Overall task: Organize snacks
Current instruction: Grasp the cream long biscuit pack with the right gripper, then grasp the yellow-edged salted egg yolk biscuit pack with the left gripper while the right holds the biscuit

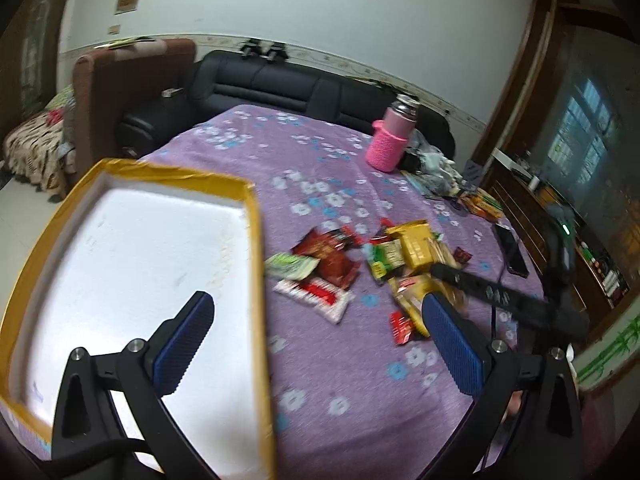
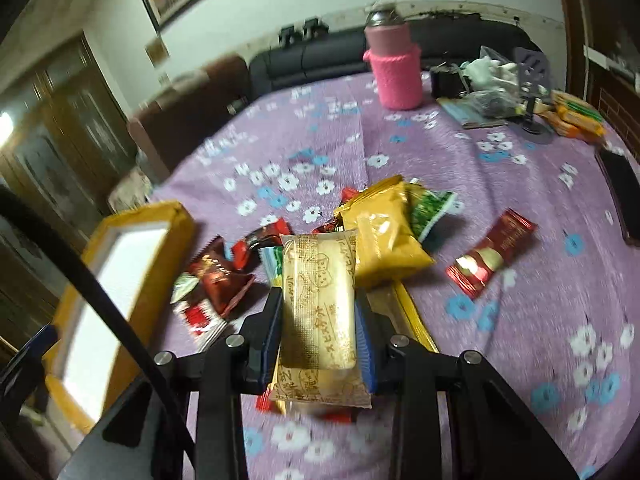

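A pile of snack packets (image 1: 360, 264) lies on the purple flowered cloth (image 1: 320, 360). My left gripper (image 1: 320, 332) stands open, one finger over the yellow-rimmed white box (image 1: 120, 264), nothing between its pads. My right gripper (image 2: 318, 320) is shut on a long pale biscuit packet (image 2: 318, 304) with brown print, held lengthwise between the blue pads above the pile. A big yellow packet (image 2: 384, 236), a green one (image 2: 430, 212) and dark red ones (image 2: 220, 280) lie just beyond it. A red packet (image 2: 490, 256) lies apart to the right. In the left wrist view the right gripper's black arm (image 1: 500, 296) reaches into the pile.
A pink bottle in a knitted sleeve (image 2: 394, 64) stands at the far side. Bags, a stand and orange packets (image 2: 576, 118) crowd the far right corner. A dark phone (image 2: 624, 196) lies near the right edge. A black sofa (image 1: 280, 84) stands behind the table.
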The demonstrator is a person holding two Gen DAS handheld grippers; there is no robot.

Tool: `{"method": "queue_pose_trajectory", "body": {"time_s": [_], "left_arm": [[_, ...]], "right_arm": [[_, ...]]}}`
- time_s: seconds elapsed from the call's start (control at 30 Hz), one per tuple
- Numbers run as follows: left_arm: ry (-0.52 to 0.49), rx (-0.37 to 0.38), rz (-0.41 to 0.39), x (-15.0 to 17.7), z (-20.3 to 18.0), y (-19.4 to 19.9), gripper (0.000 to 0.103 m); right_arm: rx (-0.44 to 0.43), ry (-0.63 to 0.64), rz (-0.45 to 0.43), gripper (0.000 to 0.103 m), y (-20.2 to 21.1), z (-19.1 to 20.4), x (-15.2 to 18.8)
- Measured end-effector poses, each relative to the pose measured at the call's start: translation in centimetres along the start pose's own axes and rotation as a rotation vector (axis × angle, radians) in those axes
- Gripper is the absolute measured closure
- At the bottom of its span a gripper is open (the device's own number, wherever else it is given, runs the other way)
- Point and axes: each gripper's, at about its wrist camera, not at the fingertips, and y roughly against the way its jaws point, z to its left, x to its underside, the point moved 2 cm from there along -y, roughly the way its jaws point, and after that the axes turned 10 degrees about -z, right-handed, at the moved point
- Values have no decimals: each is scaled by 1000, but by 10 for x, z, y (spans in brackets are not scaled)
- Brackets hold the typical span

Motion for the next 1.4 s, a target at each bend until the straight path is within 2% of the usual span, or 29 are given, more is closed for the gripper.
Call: {"method": "queue_pose_trajectory", "body": {"time_s": [0.17,0.2,0.23,0.3,0.33,0.43,0.5,0.57,0.67,0.7,0.77,0.83,0.9,1.07,1.13,1.17,1.2,1.3,1.4], "left_arm": [[-83,23,118,-6,-27,-44,0],[-120,31,158,-2,-34,-59,4],[-145,22,187,2,-38,-70,10],[-185,-2,281,10,-44,-95,42],[-178,-5,310,12,-45,-102,43],[-136,41,338,15,-56,-110,42],[-161,123,331,14,-74,-113,31],[-247,198,331,16,-99,-119,20],[-430,266,317,21,-136,-130,16],[-474,269,322,22,-143,-134,11],[-597,272,341,30,-160,-145,9],[-725,224,344,39,-170,-157,9],[-807,185,343,47,-173,-166,9],[-869,156,382,64,-168,-179,7],[-851,140,359,61,-169,-178,20],[-829,146,370,60,-167,-176,39],[-805,133,366,57,-165,-174,47],[-735,125,320,48,-162,-158,62],[-648,139,290,35,-153,-138,70]], "right_arm": [[-63,-80,-32,71,15,-21,12],[-68,-92,-33,71,15,-26,13],[-70,-110,-31,71,14,-31,15],[-80,-152,-17,71,13,-41,16],[-93,-175,-18,71,14,-46,14],[-82,-198,-50,71,21,-53,8],[-60,-206,-86,71,30,-58,3],[-53,-228,-115,71,38,-64,0],[-53,-290,-153,70,47,-81,-5],[-46,-314,-166,70,50,-88,-6],[-37,-347,-182,70,54,-98,-7],[-27,-376,-189,70,54,-108,-8],[-28,-388,-186,70,54,-111,-10],[-46,-376,-162,70,51,-108,-6],[-46,-365,-155,70,50,-105,-4],[-45,-360,-150,70,48,-105,-4],[-43,-356,-146,70,46,-105,-4],[-36,-342,-136,70,44,-102,-2],[-36,-324,-131,70,41,-99,-1]]}}
